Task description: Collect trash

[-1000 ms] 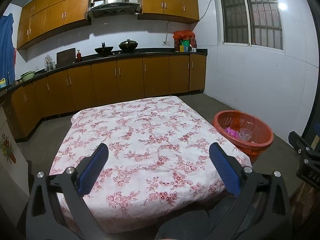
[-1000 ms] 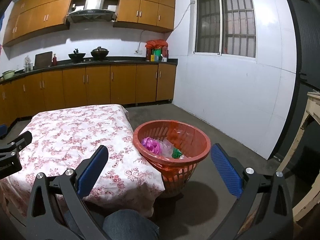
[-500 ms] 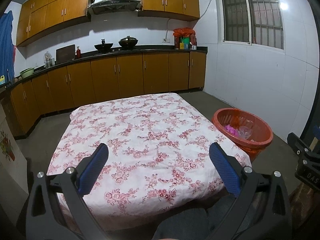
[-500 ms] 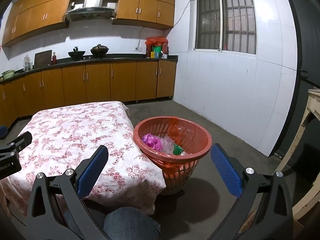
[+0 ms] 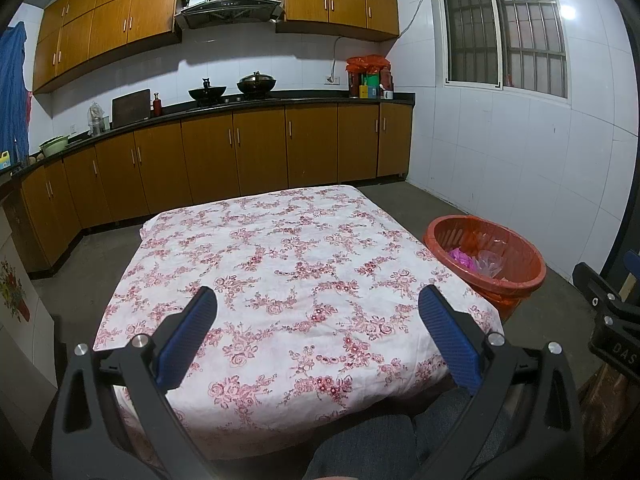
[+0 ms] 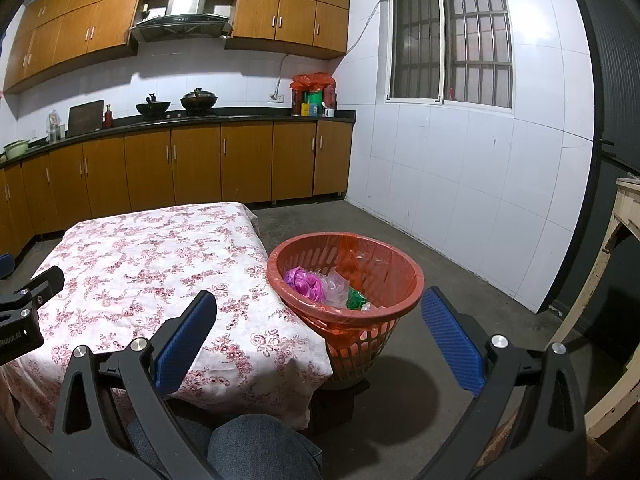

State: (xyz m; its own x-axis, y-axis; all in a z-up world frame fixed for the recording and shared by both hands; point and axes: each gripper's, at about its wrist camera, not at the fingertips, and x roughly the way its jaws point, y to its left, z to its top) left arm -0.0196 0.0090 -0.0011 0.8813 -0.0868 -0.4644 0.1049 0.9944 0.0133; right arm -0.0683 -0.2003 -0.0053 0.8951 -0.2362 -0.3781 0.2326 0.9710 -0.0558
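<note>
So on the far left there's a long run of brown cabinets (image 5: 256, 156) under a dark counter, with two black woks (image 5: 256, 82) sitting on the stove below the range hood (image 5: 230, 2). In the middle is the surface (image 5: 280, 264), covered by a white cloth with a red flower print. The left tool (image 5: 316, 312) hangs over its near edge with both blue pads spread wide apart, nothing between them. Moving right, the orange basket (image 6: 400, 268) stands on the floor just beside the surface's right corner, lined with a red bag. The trash is all in there: a pink plastic bag (image 6: 304, 280), some clear plastic (image 6: 334, 286) next to it, and a green scrap (image 6: 355, 299). The right tool (image 6: 318, 312) is also wide open and holding nothing, pointed roughly at the basket from above the person's knee (image 6: 260, 448). Furthest right is the white tiled wall and a barred window (image 6: 450, 40).
</note>
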